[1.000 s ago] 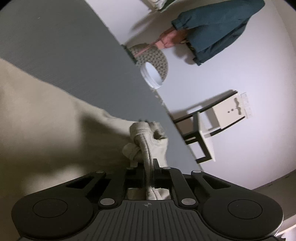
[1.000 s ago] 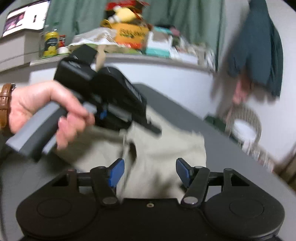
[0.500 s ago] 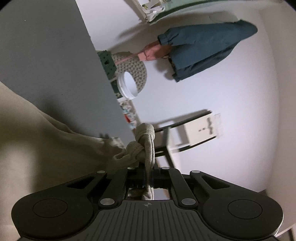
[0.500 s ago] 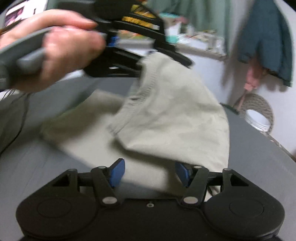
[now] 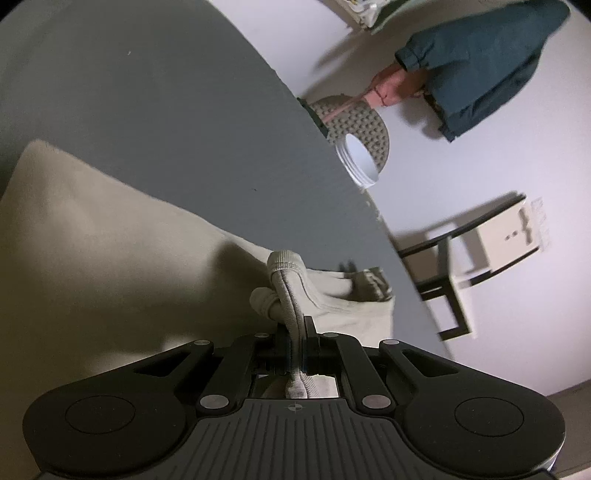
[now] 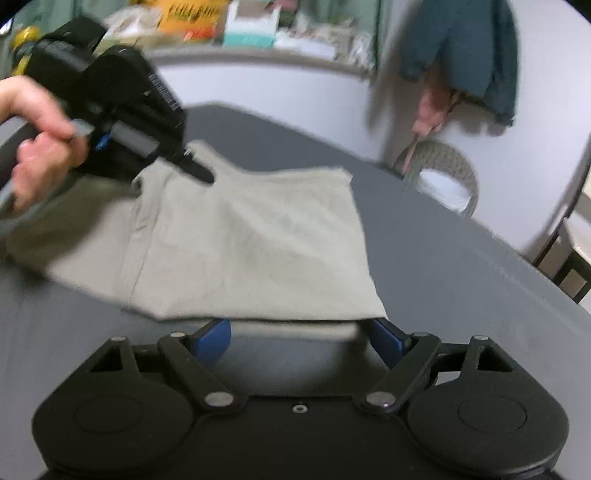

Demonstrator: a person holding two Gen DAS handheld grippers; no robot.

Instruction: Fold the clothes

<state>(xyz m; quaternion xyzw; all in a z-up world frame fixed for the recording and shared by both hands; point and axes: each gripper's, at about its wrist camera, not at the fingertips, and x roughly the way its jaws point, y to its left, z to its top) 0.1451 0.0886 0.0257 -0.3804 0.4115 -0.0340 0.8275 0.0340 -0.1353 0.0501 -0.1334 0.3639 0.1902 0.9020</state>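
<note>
- Left wrist view: left gripper [image 5: 294, 341] squeezed tight on a thick ribbed edge of the beige shirt [image 5: 110, 251], right between the two black fingers.
- Rest of the shirt spread out to the left over the grey table [image 5: 166, 122], with a small bunched corner just past the fingers.
- Past the table edge: a white tub [image 5: 360, 158] in front of a woven basket [image 5: 354, 120], a dark blue jacket [image 5: 480, 62] hanging on the white wall, and a black chair [image 5: 443, 273] lower down.
- Right wrist view: right gripper [image 6: 297, 338] wide open, blue pads [image 6: 212, 338] far apart, nothing held.
- Near edge of the folded shirt [image 6: 251, 240] lying just above the blue pads, flat on the grey table [image 6: 461, 277].
- At the far left corner of the shirt: the left gripper [image 6: 199, 173], black, pinching the cloth, gripped by a hand [image 6: 40, 147].
- Behind: a blurry shelf full of stuff [image 6: 258, 29], the jacket [image 6: 465, 55] on the wall, and the basket [image 6: 443, 173] with the tub inside it.
</note>
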